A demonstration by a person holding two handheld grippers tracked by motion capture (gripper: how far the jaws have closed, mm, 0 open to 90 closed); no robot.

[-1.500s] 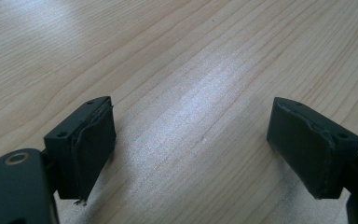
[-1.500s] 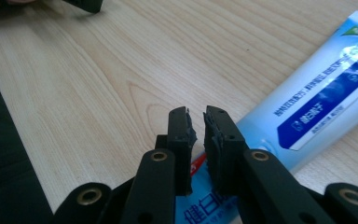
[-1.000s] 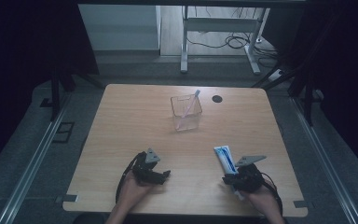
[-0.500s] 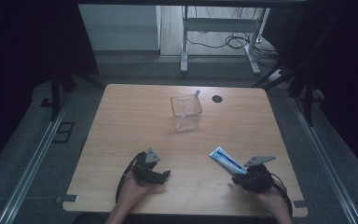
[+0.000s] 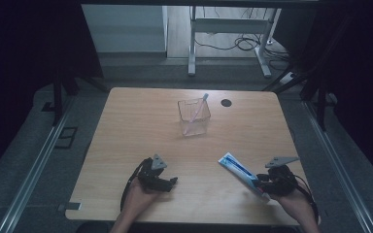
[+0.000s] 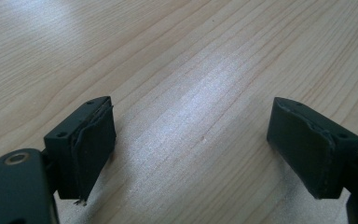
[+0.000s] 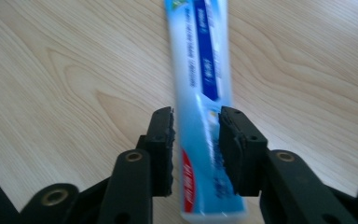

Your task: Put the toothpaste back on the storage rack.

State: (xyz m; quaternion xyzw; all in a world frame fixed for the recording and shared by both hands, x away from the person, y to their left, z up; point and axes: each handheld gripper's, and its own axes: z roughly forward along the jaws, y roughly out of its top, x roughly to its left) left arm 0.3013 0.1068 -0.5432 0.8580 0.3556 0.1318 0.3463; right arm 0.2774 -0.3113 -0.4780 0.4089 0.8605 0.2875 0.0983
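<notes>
Nearest, at about seven o'clock on the desk [image 5: 126,126]: left hand-held gripper [image 5: 167,182], jaws spread wide over bare wood, nothing between them. At about five o'clock: right hand-held gripper [image 5: 261,185], jaws pinching the tube [image 5: 238,170] near its lower end, pads pressed on both flat sides. Tube white and blue with a red patch near the grip, slanting from the jaws toward ten o'clock, low over the wood; touching the desk or not, cannot tell. Farther, just past centre toward twelve o'clock: clear cup [image 5: 193,116] standing upright, a thin stick [image 5: 197,110] leaning inside. Beyond, toward one o'clock: small dark disc [image 5: 226,102] on the desk.
</notes>
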